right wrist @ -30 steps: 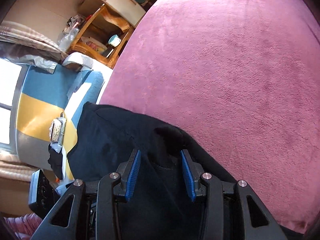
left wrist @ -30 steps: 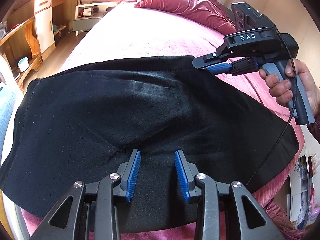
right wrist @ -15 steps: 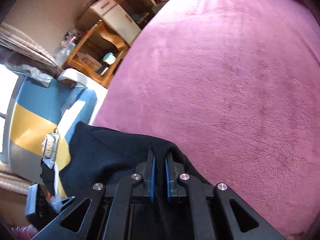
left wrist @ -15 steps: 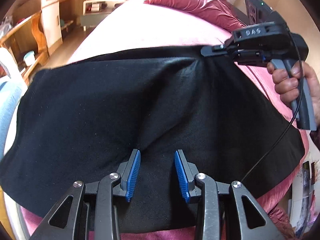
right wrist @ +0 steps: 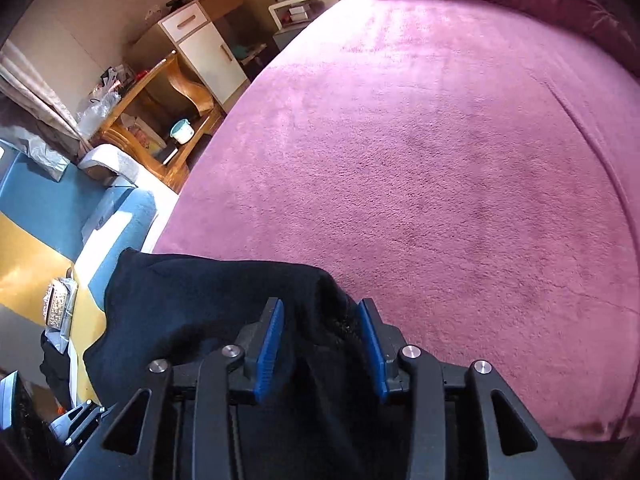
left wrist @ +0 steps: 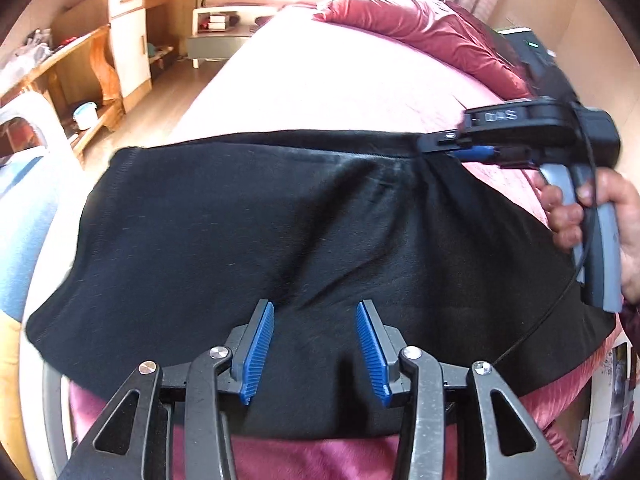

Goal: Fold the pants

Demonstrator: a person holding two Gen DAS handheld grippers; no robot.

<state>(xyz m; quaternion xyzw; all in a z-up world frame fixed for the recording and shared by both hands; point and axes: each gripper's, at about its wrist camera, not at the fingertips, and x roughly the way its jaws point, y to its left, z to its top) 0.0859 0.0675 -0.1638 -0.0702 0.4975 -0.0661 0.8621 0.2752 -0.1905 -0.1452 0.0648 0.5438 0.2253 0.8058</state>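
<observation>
On the bed point(right wrist: 440, 140), both grippers' fingers have just opened, releasing the black pants point(left wrist: 280, 240).

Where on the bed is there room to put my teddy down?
The widest bare patch is the pink bedspread between the black pants and the red quilt bunched at the far end. The near part is crowded: the pants cover it, with the left gripper and the right gripper both open over the cloth.
</observation>
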